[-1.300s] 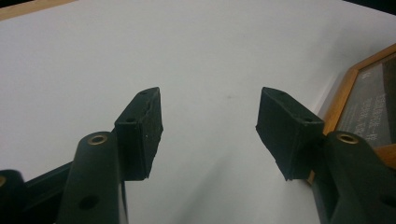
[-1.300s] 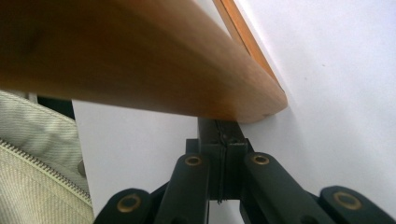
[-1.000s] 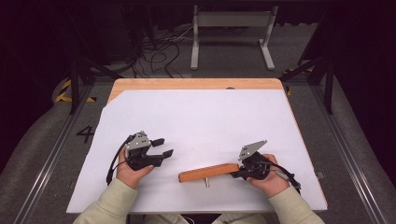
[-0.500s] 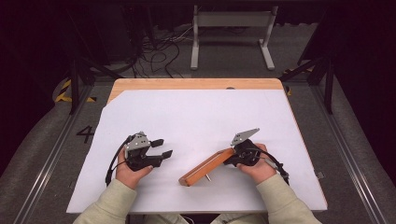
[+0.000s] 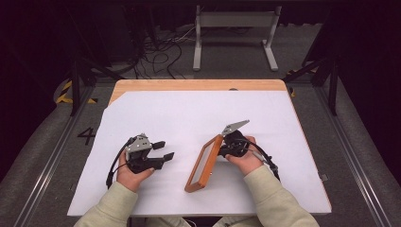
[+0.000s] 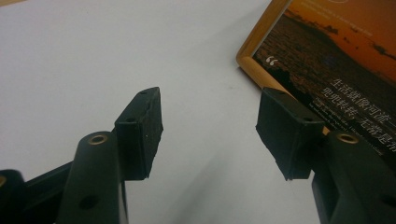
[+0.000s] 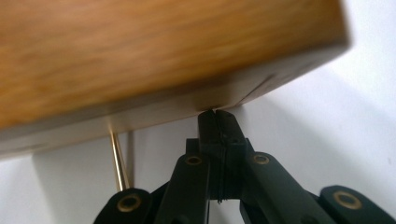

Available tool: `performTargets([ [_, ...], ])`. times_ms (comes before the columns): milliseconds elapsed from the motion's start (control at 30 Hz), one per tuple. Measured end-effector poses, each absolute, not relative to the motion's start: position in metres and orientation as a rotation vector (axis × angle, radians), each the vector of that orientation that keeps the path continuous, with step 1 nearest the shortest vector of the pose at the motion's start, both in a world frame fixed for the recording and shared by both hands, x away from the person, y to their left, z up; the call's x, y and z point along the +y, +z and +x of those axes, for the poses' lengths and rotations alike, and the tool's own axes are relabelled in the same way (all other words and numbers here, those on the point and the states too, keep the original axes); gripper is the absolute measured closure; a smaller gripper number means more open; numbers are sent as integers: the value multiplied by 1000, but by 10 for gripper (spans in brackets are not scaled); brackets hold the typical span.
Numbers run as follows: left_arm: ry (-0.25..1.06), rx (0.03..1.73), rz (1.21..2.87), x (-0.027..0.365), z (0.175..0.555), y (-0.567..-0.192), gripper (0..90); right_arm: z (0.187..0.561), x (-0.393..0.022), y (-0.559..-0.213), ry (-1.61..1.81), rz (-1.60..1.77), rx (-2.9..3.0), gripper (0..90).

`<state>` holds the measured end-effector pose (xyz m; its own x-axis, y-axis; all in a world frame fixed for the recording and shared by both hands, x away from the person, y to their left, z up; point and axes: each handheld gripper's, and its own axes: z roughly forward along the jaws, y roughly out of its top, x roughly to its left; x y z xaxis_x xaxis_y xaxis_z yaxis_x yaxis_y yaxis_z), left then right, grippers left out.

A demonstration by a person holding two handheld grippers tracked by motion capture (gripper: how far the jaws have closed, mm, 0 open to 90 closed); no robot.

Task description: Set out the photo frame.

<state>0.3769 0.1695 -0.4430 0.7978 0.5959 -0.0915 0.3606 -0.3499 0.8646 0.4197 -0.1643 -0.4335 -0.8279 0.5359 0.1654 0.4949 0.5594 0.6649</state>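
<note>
A big white sheet (image 5: 189,123) covers most of a wooden table (image 5: 198,85). The wood shows along the far edge. The floor (image 5: 42,156) around it is grey, with a tangle of black cables (image 5: 161,52) and a pale metal stand (image 5: 235,21) behind the table. The back of the room is dark.

A wooden picture frame (image 5: 204,163) stands tilted up on the sheet, near the middle. In the left gripper view its picture (image 6: 341,70) shows an orange sky and some white writing.

The left gripper (image 5: 161,152) rests on the sheet, well apart from the frame, with its jaws wide apart. The right gripper (image 5: 226,145) has its jaws pressed together, touching the frame's far end. Whether they pinch the frame or only meet at its edge, I cannot tell.
</note>
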Motion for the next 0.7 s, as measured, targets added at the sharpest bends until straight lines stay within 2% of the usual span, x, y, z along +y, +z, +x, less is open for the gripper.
performTargets([
  [700,317,755,1956,184,371,-445,411,443,-112,-432,1182,746,2794,900],
])
